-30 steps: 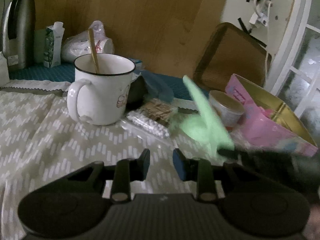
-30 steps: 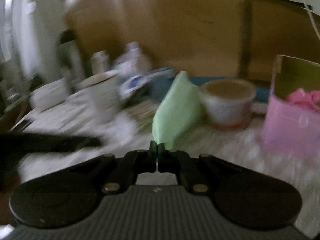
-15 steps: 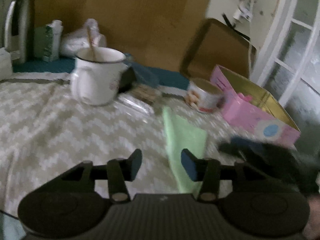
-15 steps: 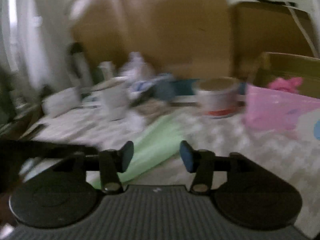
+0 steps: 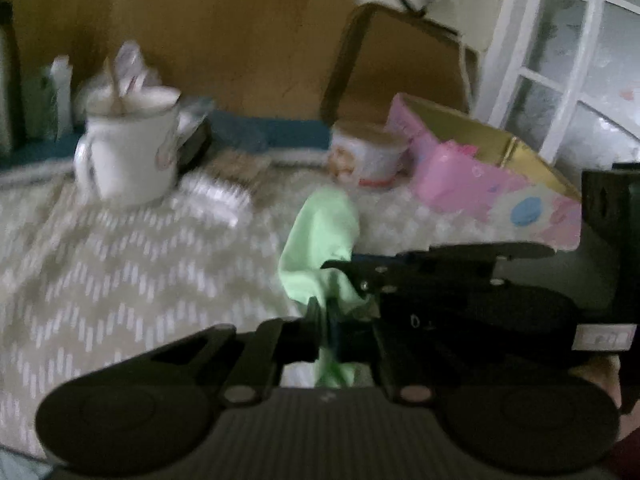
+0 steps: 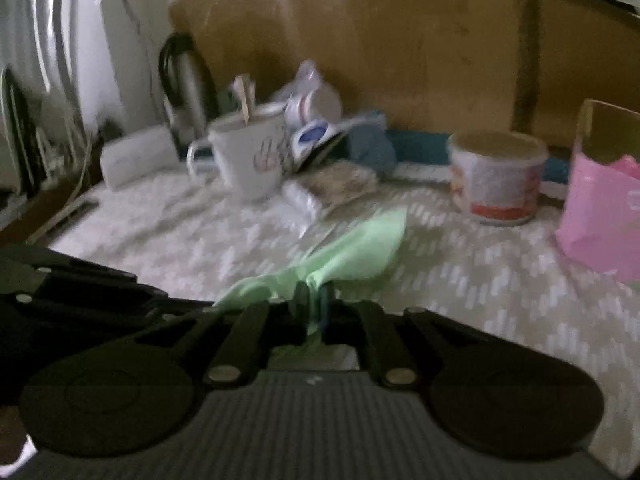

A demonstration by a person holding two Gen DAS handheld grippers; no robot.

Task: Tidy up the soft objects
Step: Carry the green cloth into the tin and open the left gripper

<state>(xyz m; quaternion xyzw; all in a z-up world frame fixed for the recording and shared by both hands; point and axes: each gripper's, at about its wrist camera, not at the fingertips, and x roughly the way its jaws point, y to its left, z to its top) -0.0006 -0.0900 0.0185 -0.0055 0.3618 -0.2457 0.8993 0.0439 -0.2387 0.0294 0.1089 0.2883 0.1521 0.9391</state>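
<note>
A light green cloth (image 5: 320, 236) lies on the patterned tablecloth (image 5: 120, 272) with its near end lifted and bunched. My left gripper (image 5: 330, 316) is shut on that near end. The right gripper (image 5: 340, 266) comes in from the right and meets the same bunch just beyond. In the right wrist view my right gripper (image 6: 314, 300) is shut on a pinched fold of the green cloth (image 6: 360, 248), which fans out beyond the fingertips. The left gripper (image 6: 200, 304) reaches in from the left beside it.
A pink box (image 5: 496, 184) with pink soft things inside stands open at the right. A round tub (image 5: 368, 152), a white mug (image 5: 132, 148) with a stick in it, plastic packets (image 6: 332, 188) and a thermos (image 6: 188, 84) crowd the back.
Half a second ago both grippers stood open over the flat green cloth. Now both have shut on it and the cloth is bunched between them. The left gripper has moved right, close to the right one.
</note>
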